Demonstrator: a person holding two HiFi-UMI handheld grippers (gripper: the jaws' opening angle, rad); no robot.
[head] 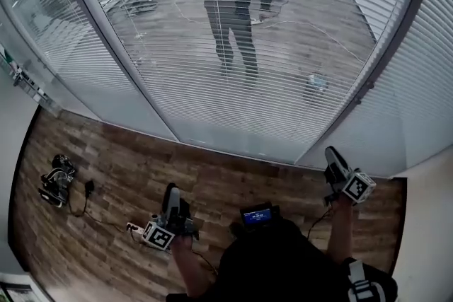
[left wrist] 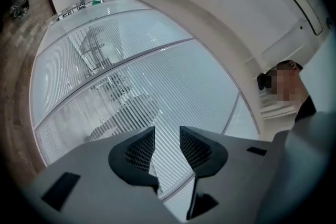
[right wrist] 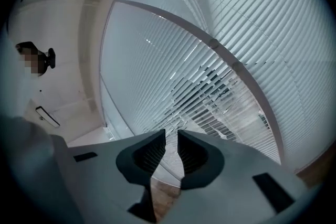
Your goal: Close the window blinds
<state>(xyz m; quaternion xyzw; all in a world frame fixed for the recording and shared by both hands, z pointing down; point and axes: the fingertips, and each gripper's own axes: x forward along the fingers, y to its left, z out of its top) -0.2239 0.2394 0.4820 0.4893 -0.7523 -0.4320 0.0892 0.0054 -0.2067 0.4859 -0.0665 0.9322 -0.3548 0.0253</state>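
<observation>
Wood floor (head: pixel 212 177) below blinds (head: pixel 283 81) | left gripper (head: pixel 172 192) ajar, empty — right gripper (head: pixel 333 155) shut, empty

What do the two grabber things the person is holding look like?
Each one has a grey body that ends in two black, wedge-shaped jaws with ribbed hollows on the inside. The left gripper and the right gripper each carry a white cube printed with black square markers. The person wears a dark top.
</observation>
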